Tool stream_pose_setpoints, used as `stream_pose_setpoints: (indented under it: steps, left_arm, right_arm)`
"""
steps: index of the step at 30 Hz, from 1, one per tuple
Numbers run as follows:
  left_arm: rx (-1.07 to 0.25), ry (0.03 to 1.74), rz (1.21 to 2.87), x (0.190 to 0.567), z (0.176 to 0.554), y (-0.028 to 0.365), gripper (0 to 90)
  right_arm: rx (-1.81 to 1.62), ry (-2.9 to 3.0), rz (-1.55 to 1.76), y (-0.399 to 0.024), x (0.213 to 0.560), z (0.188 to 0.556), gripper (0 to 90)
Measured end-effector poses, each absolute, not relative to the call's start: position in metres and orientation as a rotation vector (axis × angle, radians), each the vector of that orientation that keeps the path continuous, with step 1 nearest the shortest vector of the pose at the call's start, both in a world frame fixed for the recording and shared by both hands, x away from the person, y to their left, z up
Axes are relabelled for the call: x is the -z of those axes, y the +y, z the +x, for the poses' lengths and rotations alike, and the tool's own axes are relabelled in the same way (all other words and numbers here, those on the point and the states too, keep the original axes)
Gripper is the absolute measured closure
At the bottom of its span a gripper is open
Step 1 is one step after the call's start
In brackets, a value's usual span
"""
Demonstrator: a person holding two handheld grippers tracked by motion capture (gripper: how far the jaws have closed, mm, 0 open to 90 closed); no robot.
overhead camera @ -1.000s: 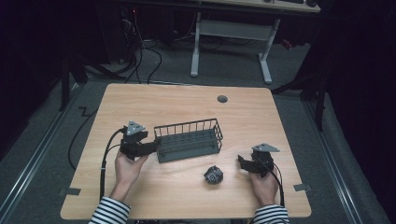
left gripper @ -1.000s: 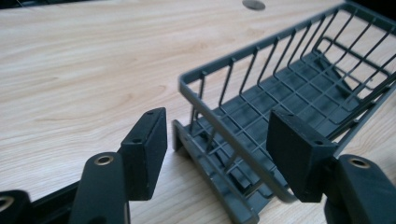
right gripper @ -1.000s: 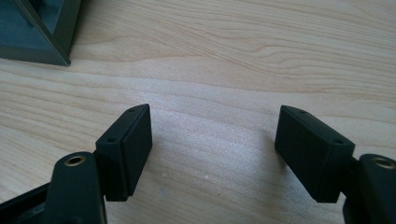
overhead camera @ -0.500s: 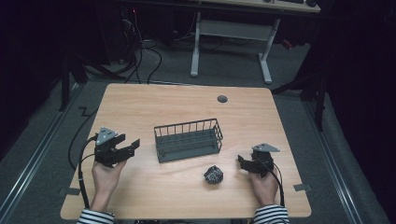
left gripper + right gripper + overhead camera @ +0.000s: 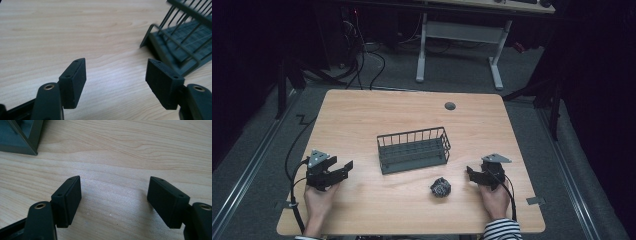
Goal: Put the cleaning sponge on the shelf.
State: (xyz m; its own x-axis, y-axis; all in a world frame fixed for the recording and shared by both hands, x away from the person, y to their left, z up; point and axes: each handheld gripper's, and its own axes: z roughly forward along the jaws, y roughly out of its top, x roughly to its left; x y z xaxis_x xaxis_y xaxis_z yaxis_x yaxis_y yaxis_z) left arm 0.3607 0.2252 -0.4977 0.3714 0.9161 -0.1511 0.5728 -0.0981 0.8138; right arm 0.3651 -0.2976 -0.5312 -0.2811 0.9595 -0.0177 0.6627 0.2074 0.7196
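Observation:
A dark wire basket (image 5: 413,150) stands in the middle of the wooden table (image 5: 362,120). A small crumpled dark ball (image 5: 440,187) lies in front of the basket's right end. My left gripper (image 5: 343,168) rests at the front left, well apart from the basket, open with nothing between its jaws. In the left gripper view (image 5: 116,70) the basket's corner (image 5: 175,40) shows at the upper right. My right gripper (image 5: 472,173) sits at the front right, open and empty, a short way right of the ball. In the right gripper view (image 5: 113,192) the basket's corner (image 5: 22,135) shows at the top left.
A round cable port (image 5: 450,105) is set in the table's far side. A white-legged desk frame (image 5: 459,35) stands on the floor beyond the table. Cables trail from each gripper off the front edge.
My left gripper has let go of the basket's left end and drawn back to the left and toward the front. The right gripper has stayed put.

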Motion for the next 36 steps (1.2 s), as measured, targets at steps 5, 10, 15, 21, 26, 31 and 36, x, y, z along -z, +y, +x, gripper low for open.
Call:
stream_pose_setpoints:
  steps: [5, 10, 15, 21, 26, 31, 36]
  left_arm:
    - [-0.514, 1.338, 1.807, 0.514, 0.364, 0.225, 32.9]
    - [-0.52, 1.356, 1.808, 0.522, 0.368, 0.225, 32.6]
    - [-0.536, 1.361, 1.82, 0.525, 0.372, 0.225, 32.5]
    - [-0.555, 1.393, 1.846, 0.531, 0.377, 0.225, 29.8]
    - [-0.574, 1.409, 1.865, 0.534, 0.379, 0.226, 28.1]
    - [-0.582, 1.426, 1.881, 0.537, 0.381, 0.225, 25.7]
    - [-0.582, 1.434, 1.891, 0.537, 0.38, 0.226, 24.7]
  right_arm:
    - [-0.842, 2.021, 1.502, -0.298, 0.531, 0.365, 27.5]
    - [-0.842, 2.022, 1.5, -0.298, 0.531, 0.365, 27.6]
    - [-0.843, 2.022, 1.5, -0.298, 0.531, 0.366, 27.6]
    - [-0.844, 2.031, 1.49, -0.298, 0.531, 0.366, 26.3]
    - [-0.841, 2.024, 1.501, -0.297, 0.531, 0.366, 25.9]
    - [-0.843, 2.033, 1.494, -0.297, 0.531, 0.366, 25.4]
    - [-0.846, 2.041, 1.487, -0.298, 0.531, 0.365, 25.3]
